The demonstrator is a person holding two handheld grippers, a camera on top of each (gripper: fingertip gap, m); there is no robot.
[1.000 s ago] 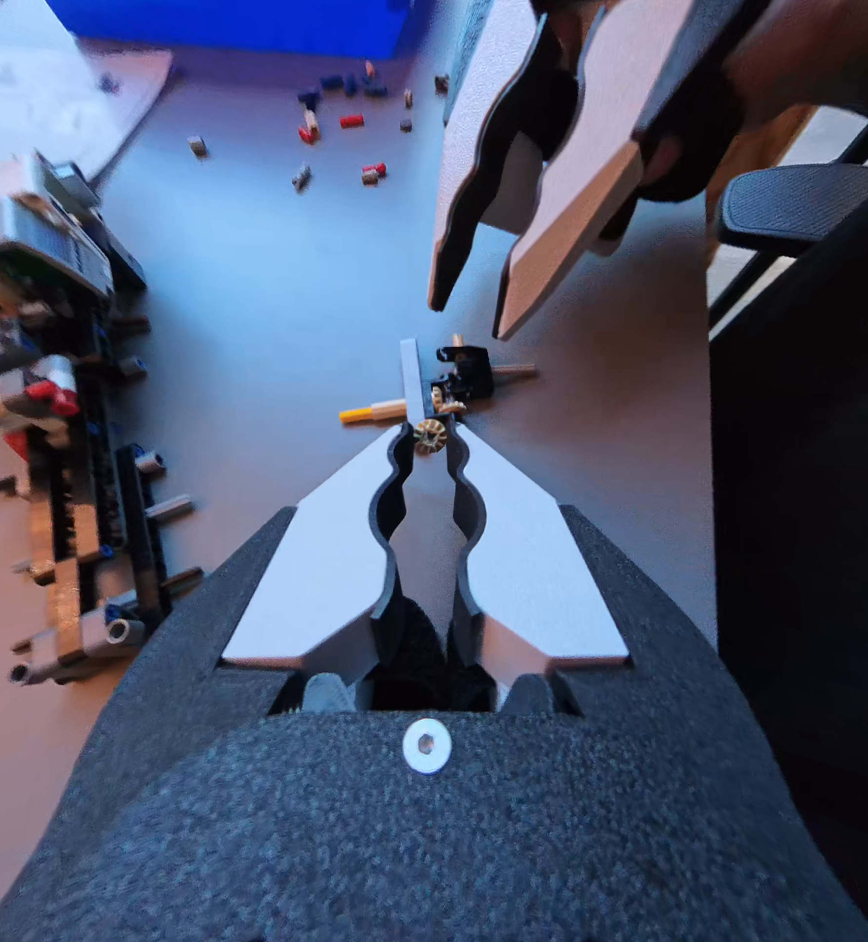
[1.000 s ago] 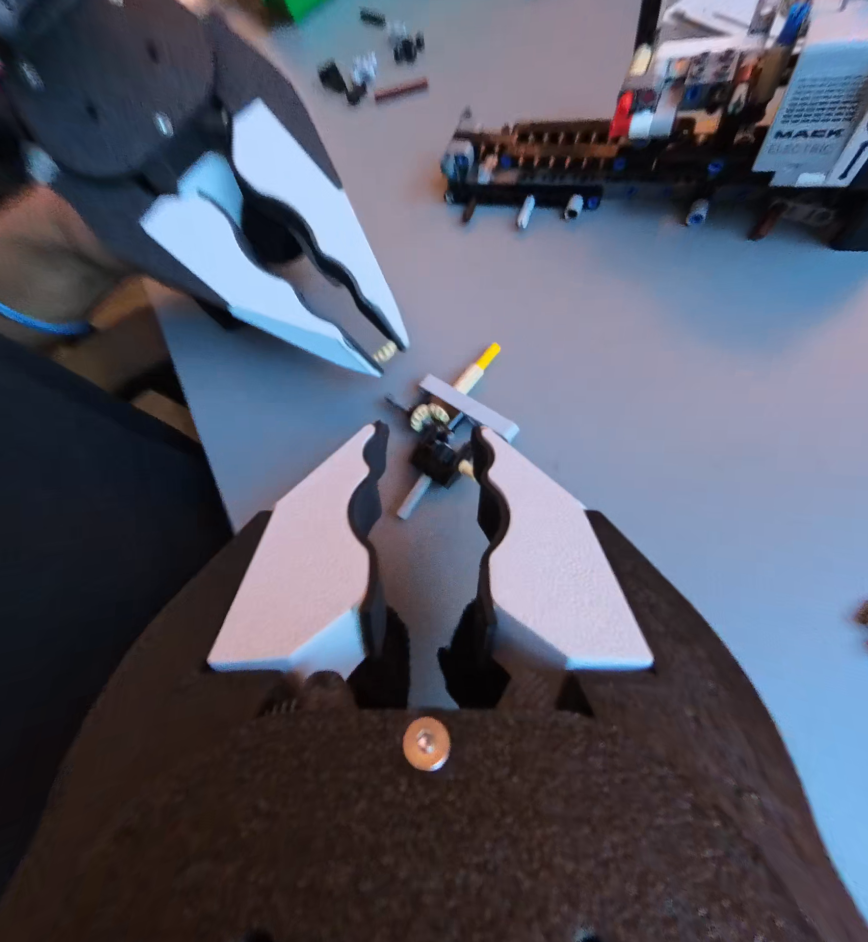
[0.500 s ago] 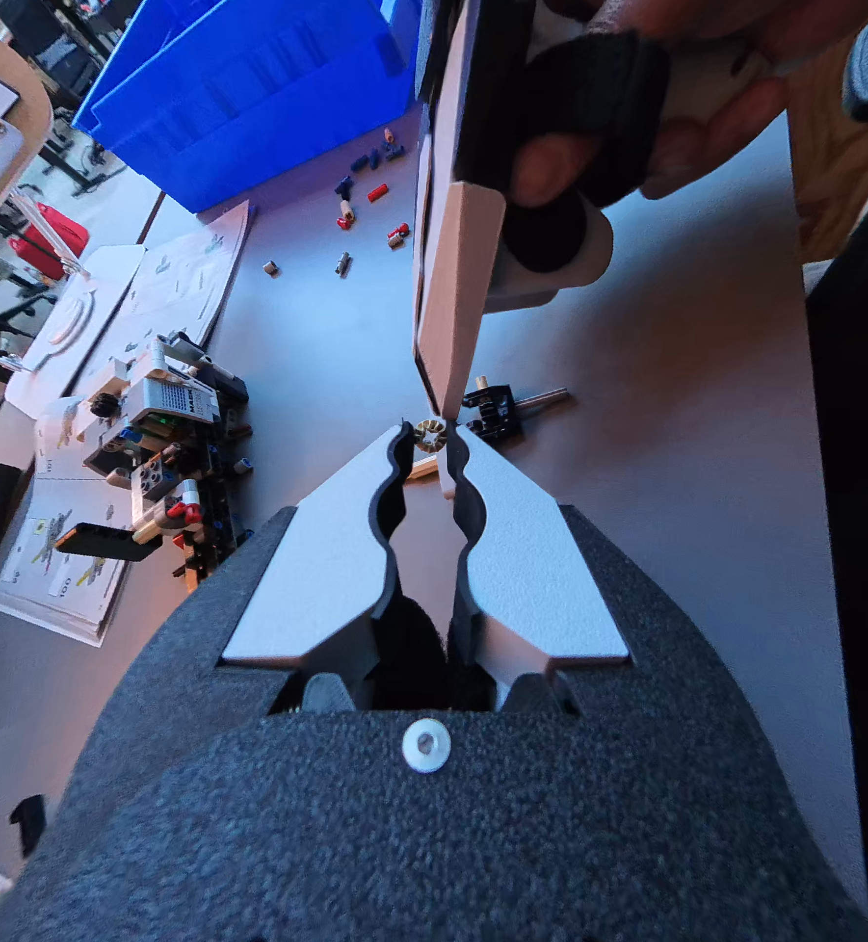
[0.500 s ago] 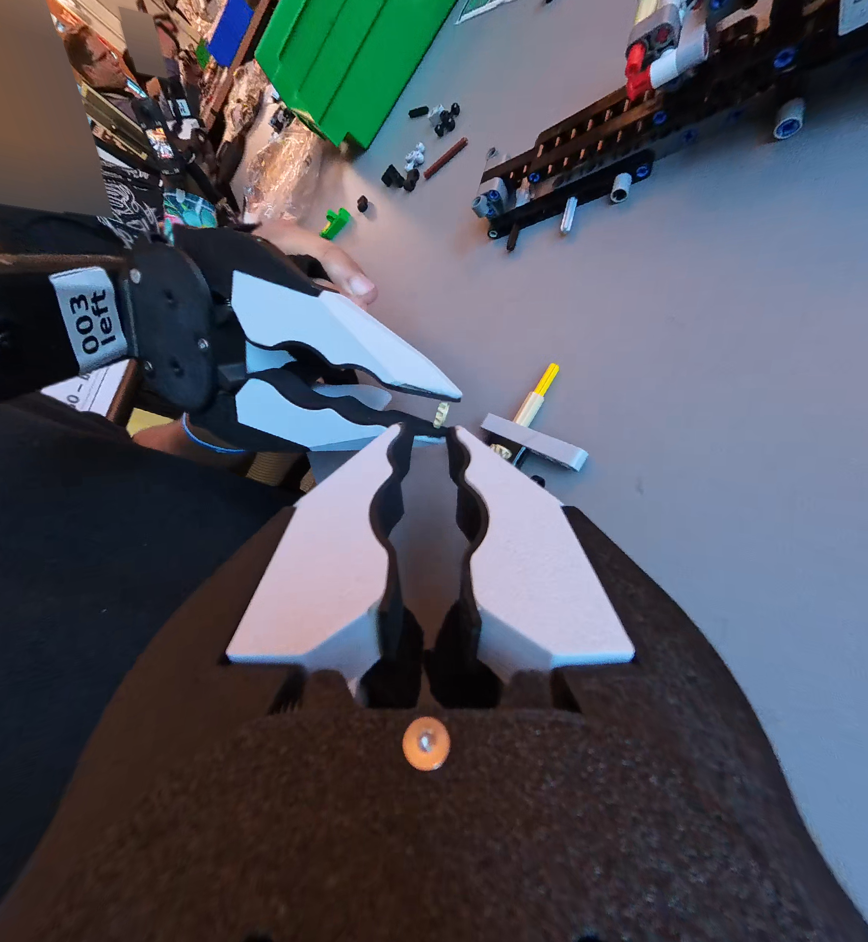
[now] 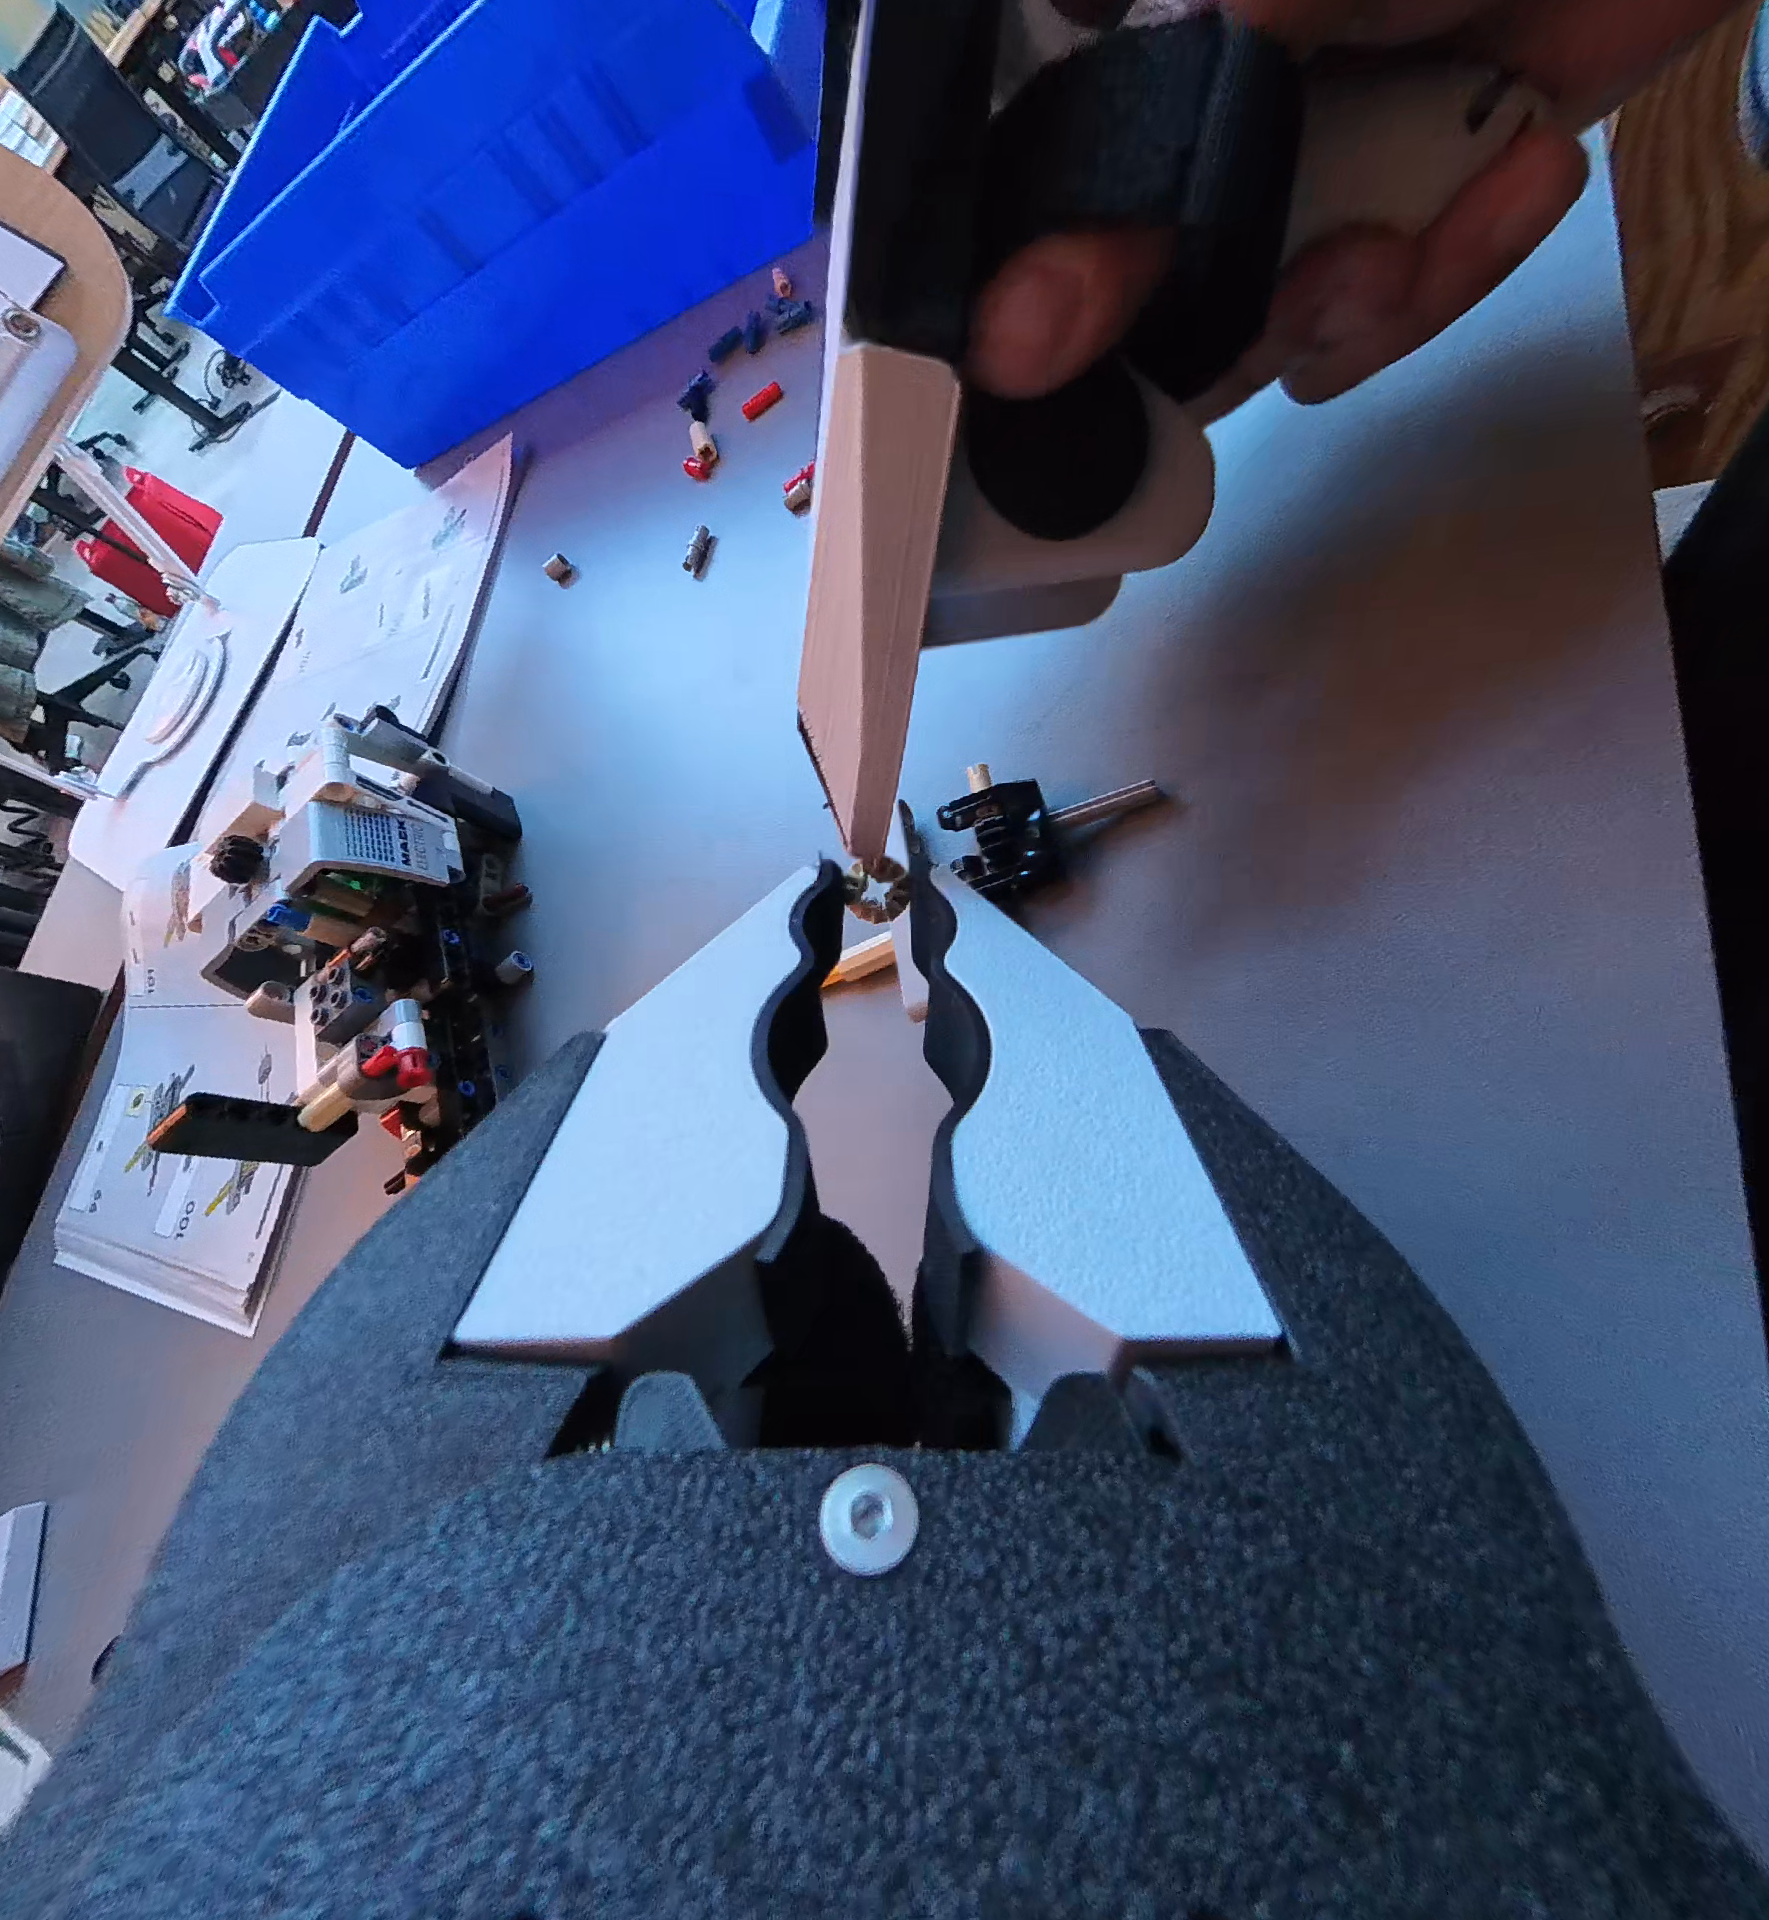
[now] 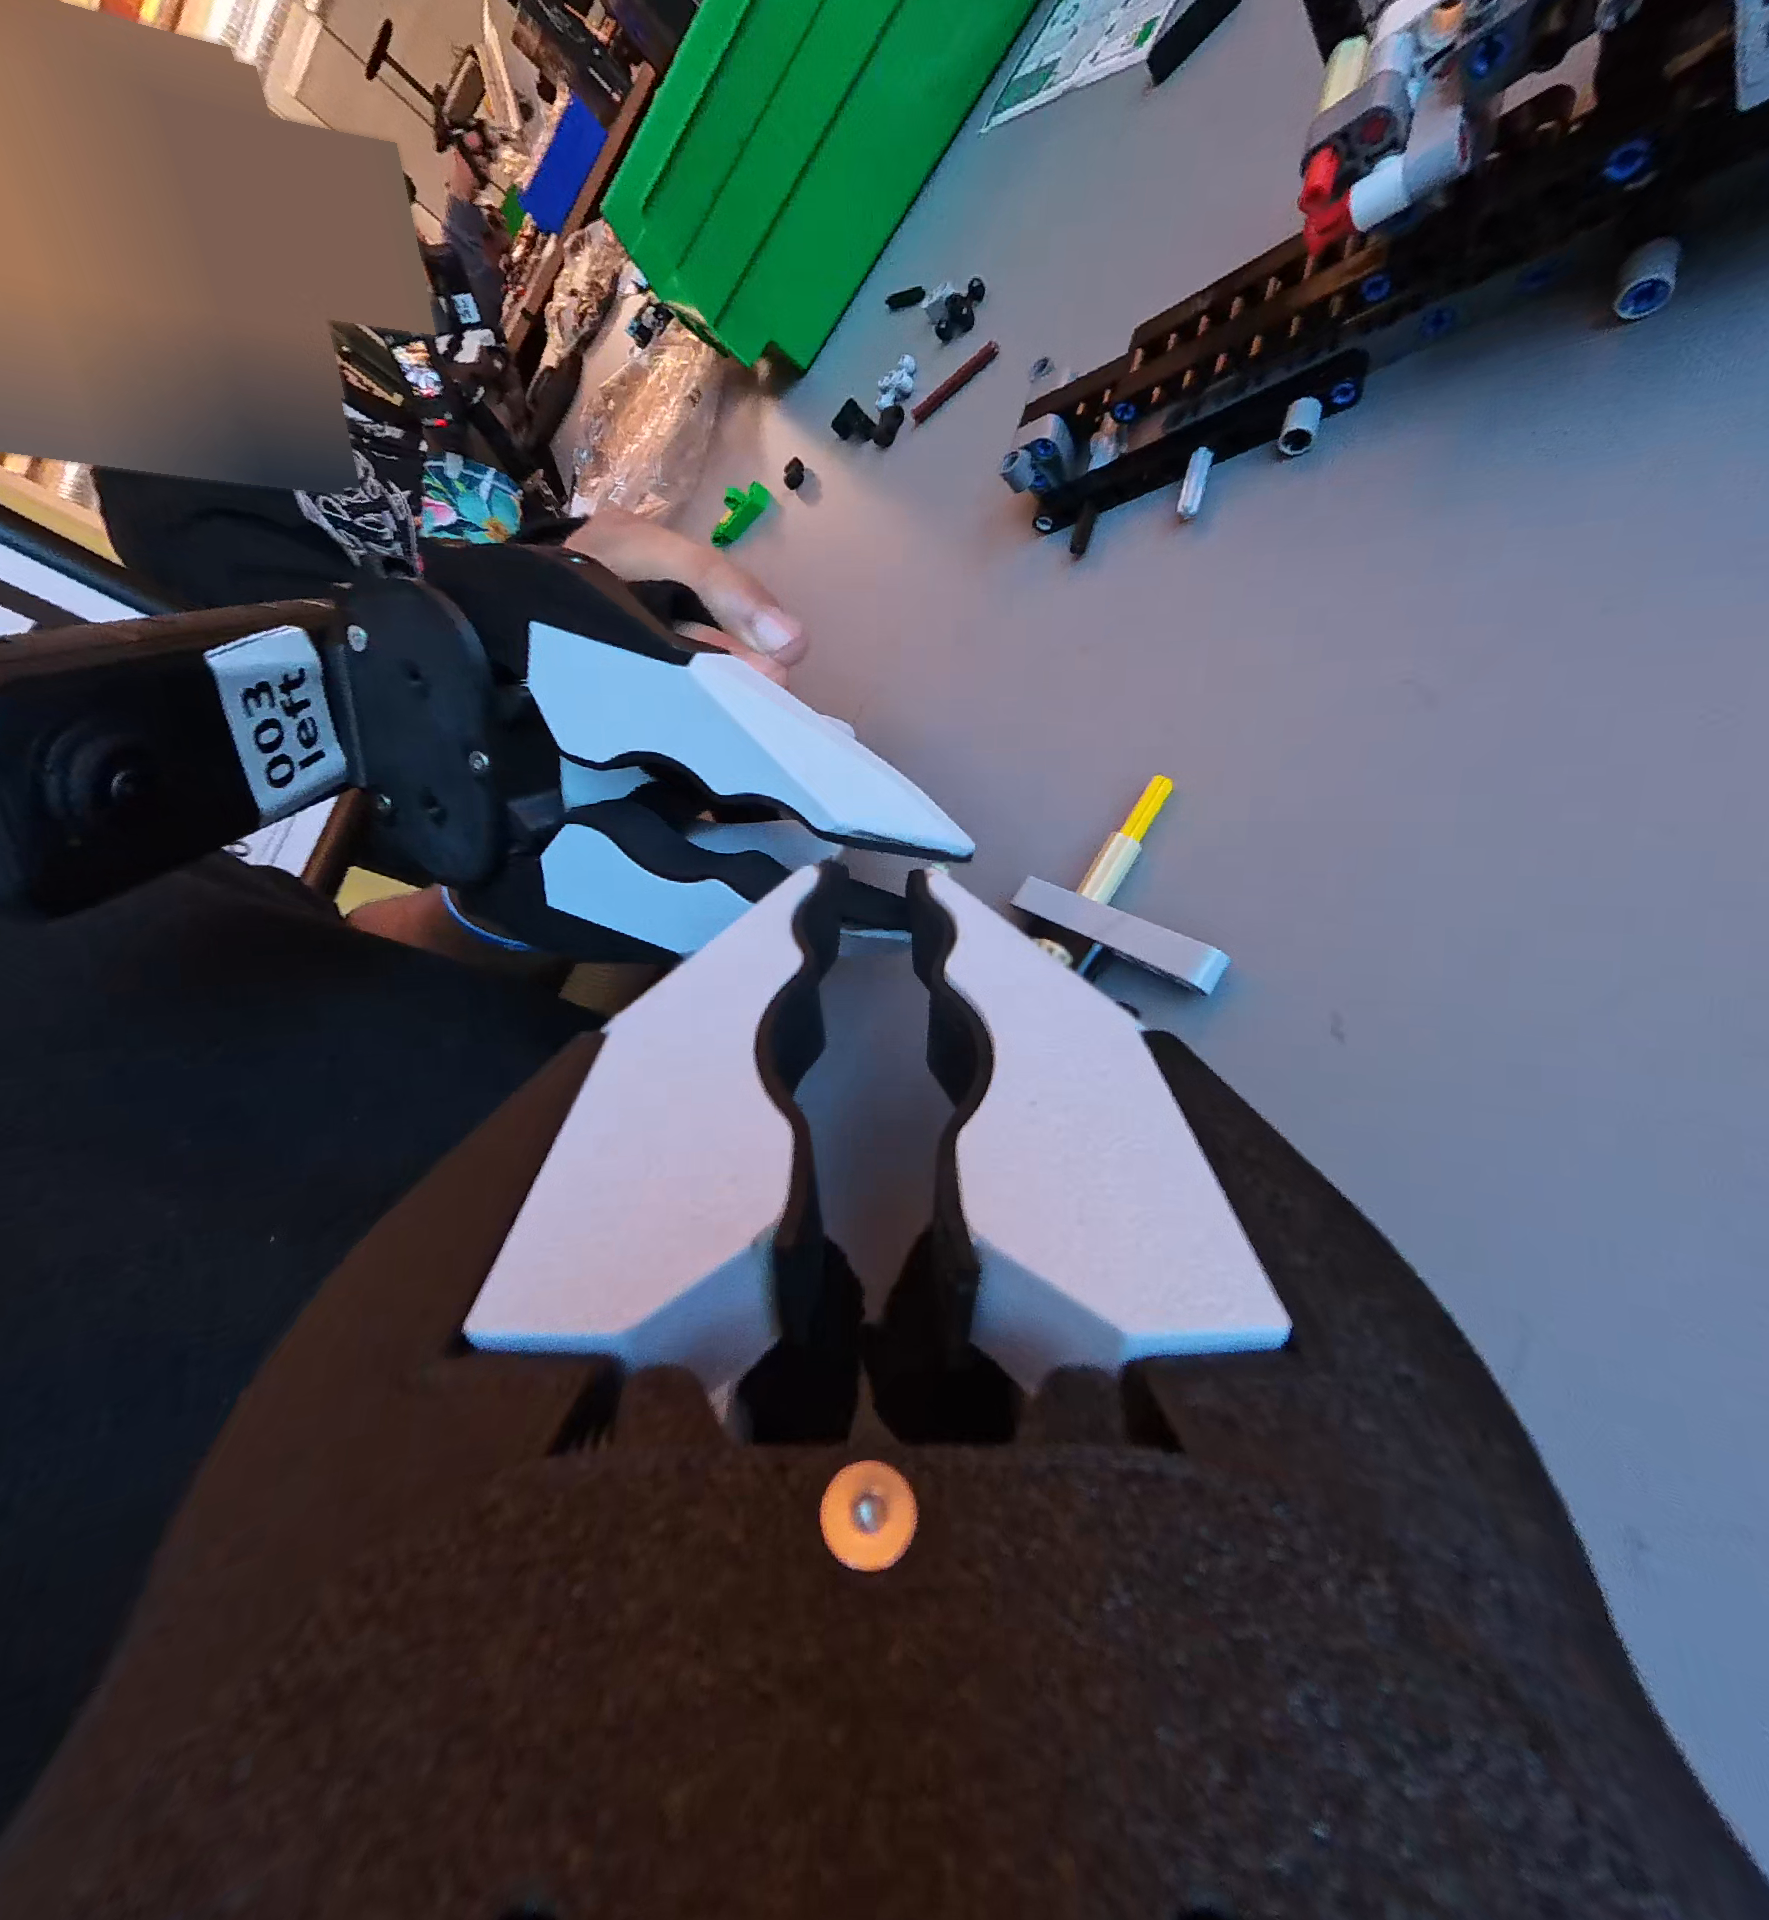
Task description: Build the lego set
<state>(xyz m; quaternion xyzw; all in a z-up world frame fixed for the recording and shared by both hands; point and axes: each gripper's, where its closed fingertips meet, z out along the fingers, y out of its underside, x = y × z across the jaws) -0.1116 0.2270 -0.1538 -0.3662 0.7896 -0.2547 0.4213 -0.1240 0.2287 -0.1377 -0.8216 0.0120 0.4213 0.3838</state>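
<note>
While left gripper (image 5: 875,883) pinched tan gear (image 5: 878,891), right gripper (image 6: 872,881), narrowly parted, apparently empty, met it; likely handover, needing careful alignment.

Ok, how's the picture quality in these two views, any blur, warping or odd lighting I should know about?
Left wrist view: the hand on the right hand-held gripper is soft; the gear is slightly soft; wide-angle warping leans the blue bin. Right wrist view: a flat grey patch at top left was added afterwards; the left hand-held gripper is sharp; warm orange light tints the screw; the green bin slants.
</note>
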